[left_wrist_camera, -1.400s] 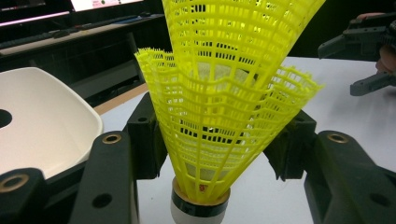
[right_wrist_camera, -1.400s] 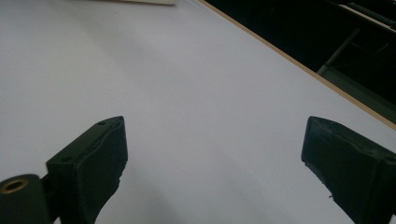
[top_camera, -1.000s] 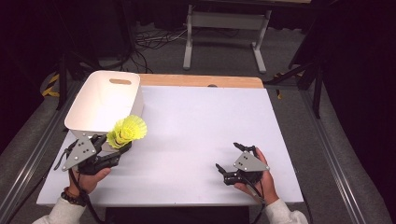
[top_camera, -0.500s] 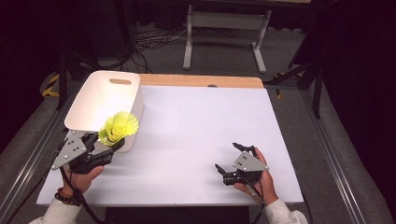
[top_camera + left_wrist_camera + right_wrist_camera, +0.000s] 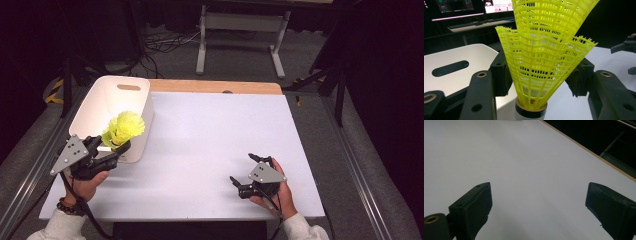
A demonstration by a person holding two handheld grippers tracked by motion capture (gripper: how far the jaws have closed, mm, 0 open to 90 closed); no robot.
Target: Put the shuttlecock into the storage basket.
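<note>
Left gripper (image 5: 107,150) is raised at the left, jaws pressed in tight, hand (image 5: 87,182) wrapped under it. Right gripper (image 5: 247,172) sits low at the right, jaws spread wide, hand (image 5: 280,192) cradling it from behind.

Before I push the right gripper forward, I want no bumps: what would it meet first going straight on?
The way looks free: ahead of the open right gripper lies bare white tabletop, then its wooden far edge. Depth is hard to judge.
</note>
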